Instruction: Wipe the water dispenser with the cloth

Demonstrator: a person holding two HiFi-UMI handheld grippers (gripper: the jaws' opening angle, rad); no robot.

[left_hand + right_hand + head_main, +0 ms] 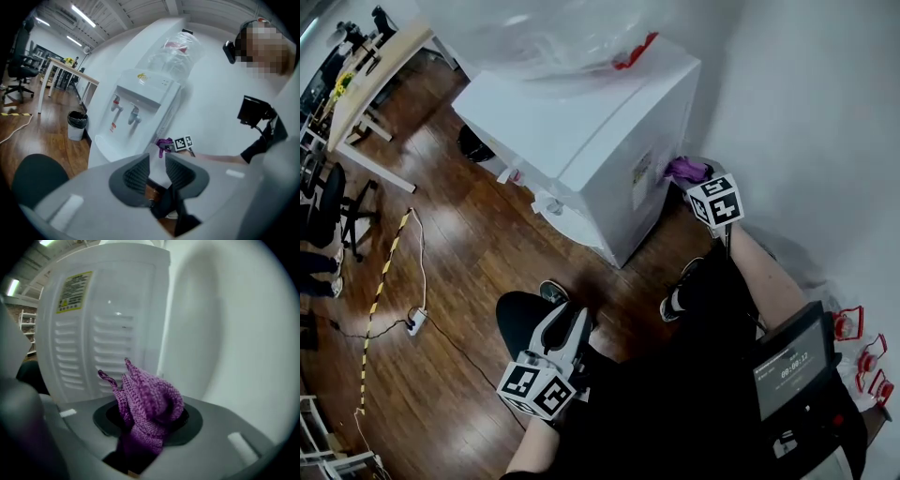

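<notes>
The white water dispenser (581, 122) stands against the wall with a clear bottle on top. My right gripper (694, 183) is at its right side panel, shut on a bunched purple cloth (682, 171). In the right gripper view the cloth (147, 401) fills the jaws and hides the pads, close to the dispenser's vented side (108, 319). My left gripper (567, 323) hangs low near my knee, away from the dispenser. In the left gripper view its jaws (158, 166) stand a little apart with nothing between them, and the dispenser's front with two taps (140, 112) and the cloth (164, 144) show beyond.
A power strip with cable (417, 323) and yellow-black tape (380, 281) lie on the wood floor at left. A table (370, 80) and office chair (337, 211) stand farther left. A trash bin (76, 124) sits beside the dispenser. The wall (806, 112) is close on the right.
</notes>
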